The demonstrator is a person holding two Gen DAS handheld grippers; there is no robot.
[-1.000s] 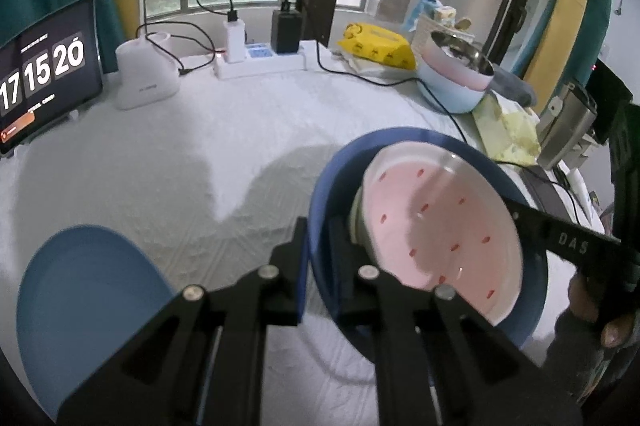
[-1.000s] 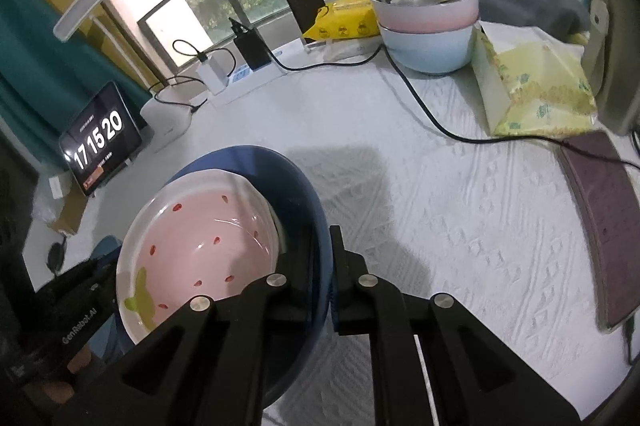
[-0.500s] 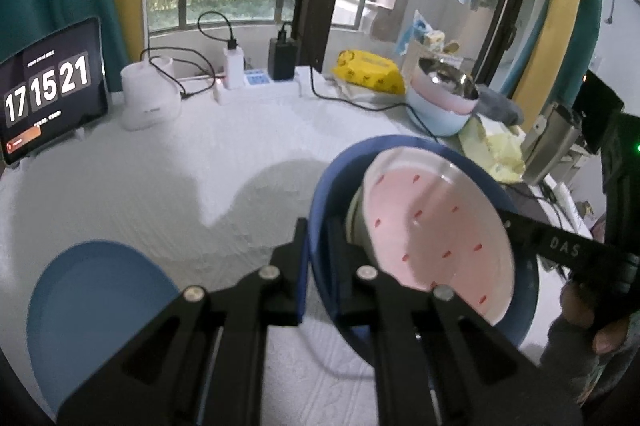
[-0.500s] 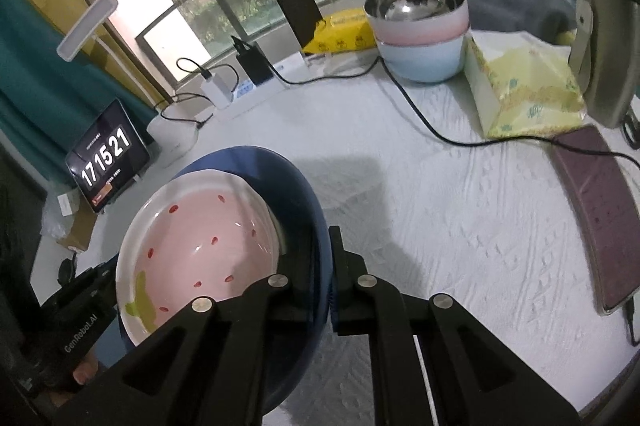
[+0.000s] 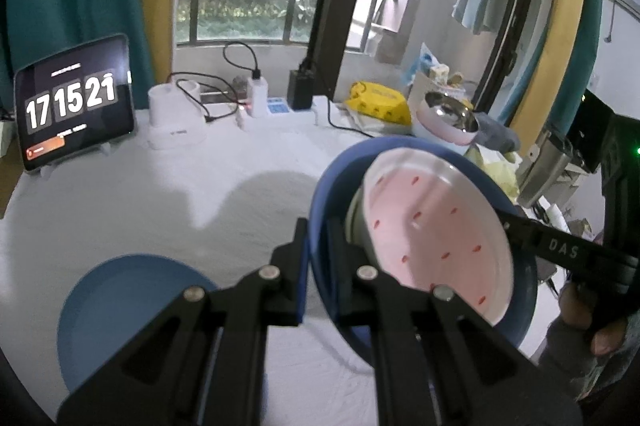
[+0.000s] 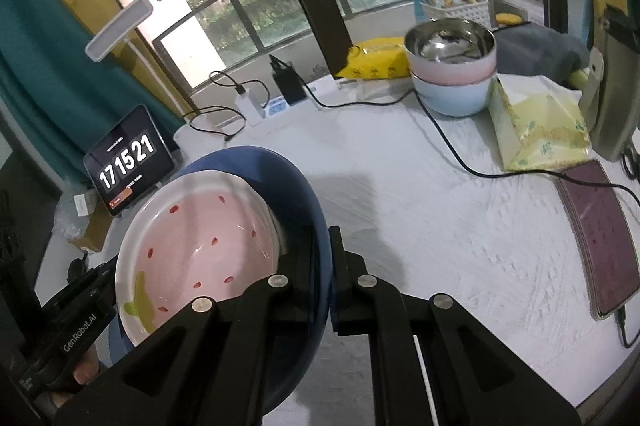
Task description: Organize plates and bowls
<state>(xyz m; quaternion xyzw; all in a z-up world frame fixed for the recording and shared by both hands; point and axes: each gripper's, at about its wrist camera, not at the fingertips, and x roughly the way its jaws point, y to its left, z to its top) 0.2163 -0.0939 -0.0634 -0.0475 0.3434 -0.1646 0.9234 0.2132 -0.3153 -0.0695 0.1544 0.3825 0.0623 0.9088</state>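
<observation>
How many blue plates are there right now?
2: one dark blue plate held up by both grippers with the pink bowl in it, one blue plate lying on the table.

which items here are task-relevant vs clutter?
Job: dark blue plate gripped by left claw and right claw; pink bowl; blue plate; stacked bowls.

Lying about: tablet clock, power strip, yellow bag, tissue pack.

Tablet clock [image 5: 74, 104], power strip [image 5: 280, 108], tissue pack [image 6: 540, 124], yellow bag [image 5: 380, 102].

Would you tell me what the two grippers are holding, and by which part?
Both the left gripper and right gripper clamp opposite rims of the dark blue plate, which carries the pink bowl.
</observation>
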